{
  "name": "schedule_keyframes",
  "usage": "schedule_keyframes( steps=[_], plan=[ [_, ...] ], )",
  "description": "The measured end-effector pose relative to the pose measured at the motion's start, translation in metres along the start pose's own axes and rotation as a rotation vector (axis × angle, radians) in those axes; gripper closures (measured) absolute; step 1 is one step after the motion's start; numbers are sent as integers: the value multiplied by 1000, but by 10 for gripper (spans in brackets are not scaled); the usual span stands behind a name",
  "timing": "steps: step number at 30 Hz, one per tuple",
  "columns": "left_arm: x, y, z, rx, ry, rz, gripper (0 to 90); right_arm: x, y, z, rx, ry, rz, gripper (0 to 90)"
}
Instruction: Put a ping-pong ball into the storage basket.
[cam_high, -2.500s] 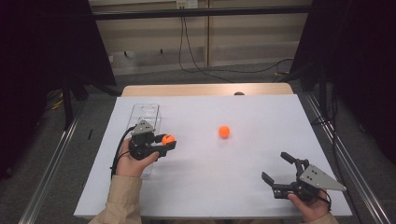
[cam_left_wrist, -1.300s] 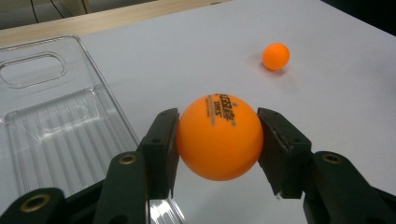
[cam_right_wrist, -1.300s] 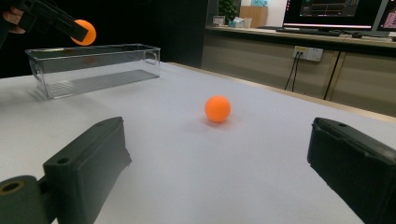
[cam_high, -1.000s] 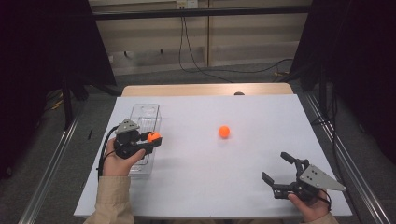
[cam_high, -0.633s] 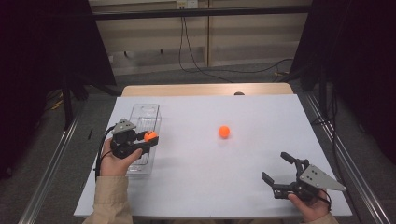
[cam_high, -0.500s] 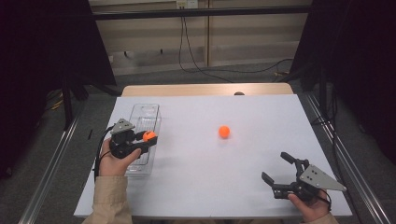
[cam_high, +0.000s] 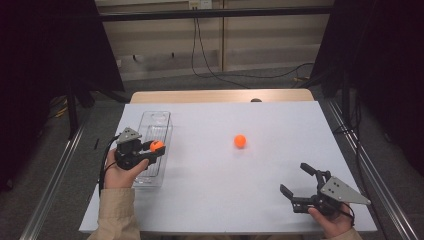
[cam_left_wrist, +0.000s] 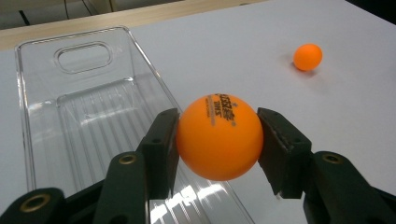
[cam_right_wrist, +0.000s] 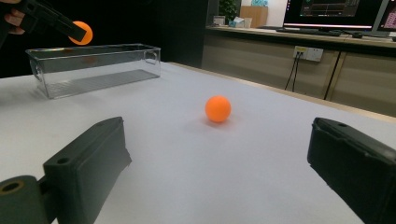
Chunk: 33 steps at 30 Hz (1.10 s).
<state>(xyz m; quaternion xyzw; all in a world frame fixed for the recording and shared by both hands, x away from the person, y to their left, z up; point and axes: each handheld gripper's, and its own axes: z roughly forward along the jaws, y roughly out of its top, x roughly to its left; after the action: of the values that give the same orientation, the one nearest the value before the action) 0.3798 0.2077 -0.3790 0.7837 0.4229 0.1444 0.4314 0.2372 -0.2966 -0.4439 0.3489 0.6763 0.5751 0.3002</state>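
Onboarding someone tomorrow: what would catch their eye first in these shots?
The orange ball clamped in the left gripper, held above the clear plastic bin at the table's left. Next, a second orange ball lying loose mid-table, with the right gripper open at the near right.

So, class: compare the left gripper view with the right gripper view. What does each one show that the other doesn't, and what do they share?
Left gripper view alone: the black print on the held orange ball, the left gripper's pads pressed on both its sides, and the clear bin's handle cut-out and ribbed floor from above.

Right gripper view alone: the right gripper's open jaws with nothing between them, a wall socket and monitors beyond the table.

Both: the clear bin, the held ball over it, the loose orange ball on the white table.
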Motion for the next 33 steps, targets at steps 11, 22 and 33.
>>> schedule_keyframes(
  steps=[11,22,33],
  plan=[
    [3,-2,1,8,20,1,508,0,0,0,1,1,-1,42],
    [6,-5,1,11,41,-12,507,0,0,0,0,2,0,41],
    [11,-8,3,27,62,-12,507,0,0,0,-1,2,0,41]
  ],
)
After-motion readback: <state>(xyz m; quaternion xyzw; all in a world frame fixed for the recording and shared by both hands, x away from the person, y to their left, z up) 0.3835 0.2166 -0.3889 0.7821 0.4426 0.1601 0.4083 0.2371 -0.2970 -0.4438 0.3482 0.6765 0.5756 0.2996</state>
